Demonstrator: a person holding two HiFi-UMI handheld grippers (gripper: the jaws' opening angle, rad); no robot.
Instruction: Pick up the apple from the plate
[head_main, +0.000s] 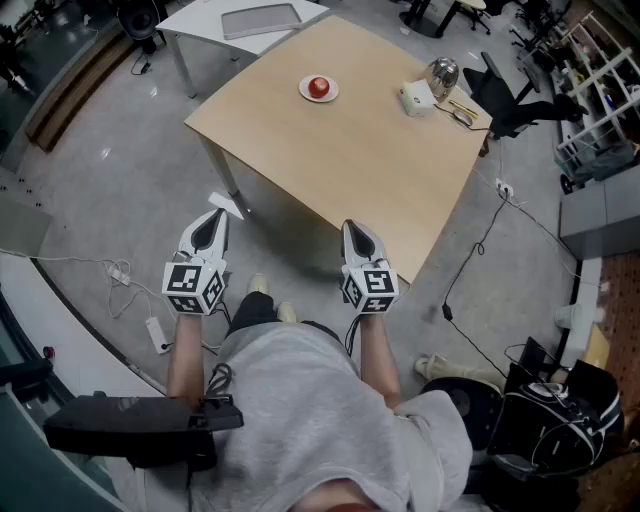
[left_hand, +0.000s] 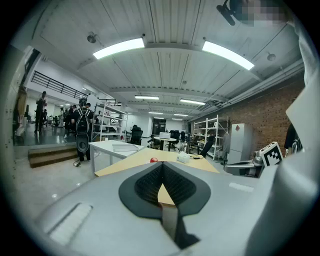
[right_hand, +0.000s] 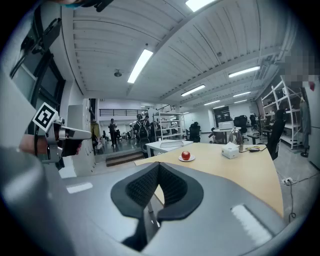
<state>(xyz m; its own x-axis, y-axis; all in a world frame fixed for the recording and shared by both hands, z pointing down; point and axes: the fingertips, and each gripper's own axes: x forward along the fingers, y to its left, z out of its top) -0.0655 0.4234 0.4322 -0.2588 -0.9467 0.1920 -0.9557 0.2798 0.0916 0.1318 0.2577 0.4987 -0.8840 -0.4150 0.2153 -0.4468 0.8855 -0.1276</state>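
A red apple (head_main: 319, 86) lies on a small white plate (head_main: 304, 92) near the far side of a light wooden table (head_main: 340, 160). Both grippers hang in front of the table's near edge, well short of the apple. My left gripper (head_main: 211, 220) is shut with nothing in it, out to the left of the table's near corner. My right gripper (head_main: 357, 232) is shut and empty, just before the near edge. The apple (left_hand: 153, 160) shows small and far beyond the tips of the left gripper (left_hand: 162, 164). In the right gripper view, the apple (right_hand: 186, 155) sits on its plate (right_hand: 186, 159), past the right gripper (right_hand: 159, 164).
A white tissue box (head_main: 417, 97), a silver kettle (head_main: 443, 74) and glasses (head_main: 463, 117) sit at the table's far right corner. A black chair (head_main: 505, 100) stands beyond. A second white table (head_main: 240, 22) stands behind. Cables and a power strip (head_main: 157, 334) lie on the floor.
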